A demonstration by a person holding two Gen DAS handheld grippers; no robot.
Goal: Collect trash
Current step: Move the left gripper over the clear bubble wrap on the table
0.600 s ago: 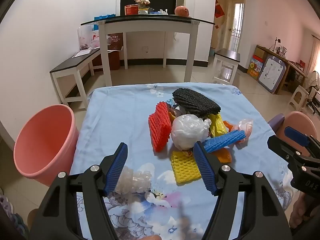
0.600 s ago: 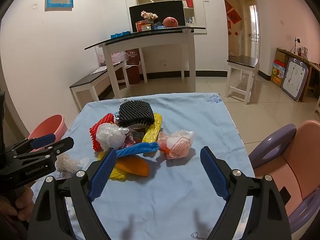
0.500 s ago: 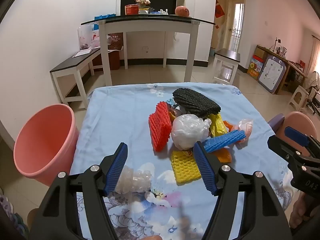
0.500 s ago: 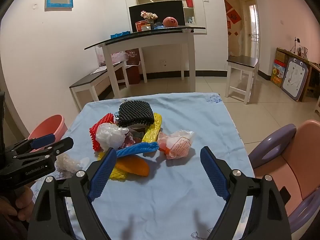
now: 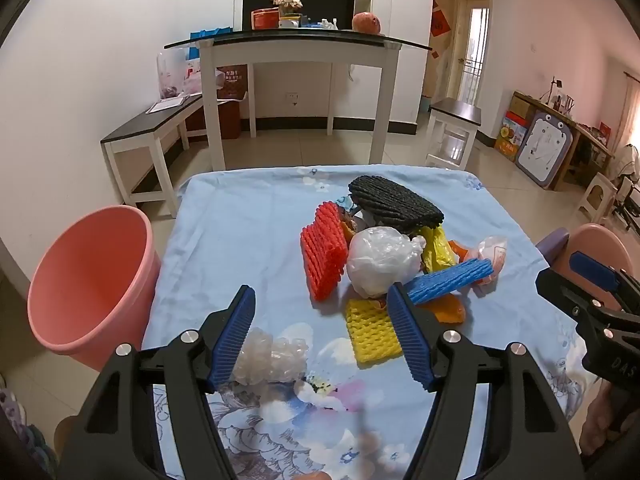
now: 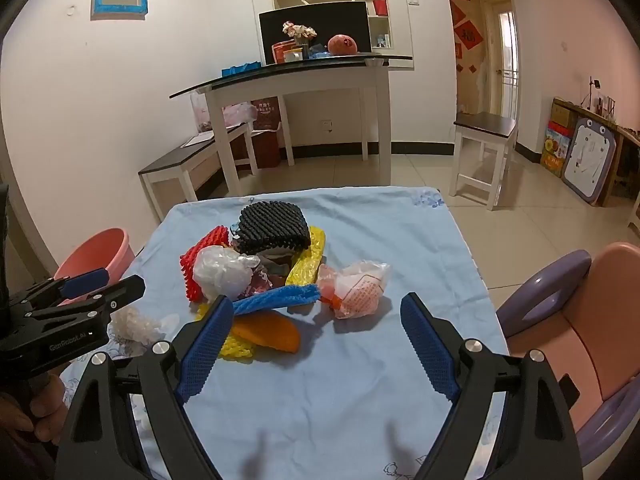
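Observation:
A heap of trash lies on the blue cloth table [image 5: 240, 216]: black foam net [image 5: 396, 202], red foam net [image 5: 323, 254], white plastic bag [image 5: 382, 260], blue foam net [image 5: 452, 280], yellow foam net [image 5: 372, 330], an orange piece [image 6: 266, 332] and a clear pink wrapper [image 6: 360, 286]. A clear bubble-wrap wad [image 5: 272, 356] lies nearest my left gripper [image 5: 320, 332], which is open and empty just above it. My right gripper [image 6: 316, 344] is open and empty, in front of the heap. A pink bucket [image 5: 88, 280] stands on the floor left of the table.
A pink and purple child's chair [image 6: 568, 320] stands at the table's right side. A white high table [image 5: 296, 48] and a low bench [image 5: 152, 132] stand behind. The right gripper's body shows at the right edge of the left wrist view [image 5: 592, 304].

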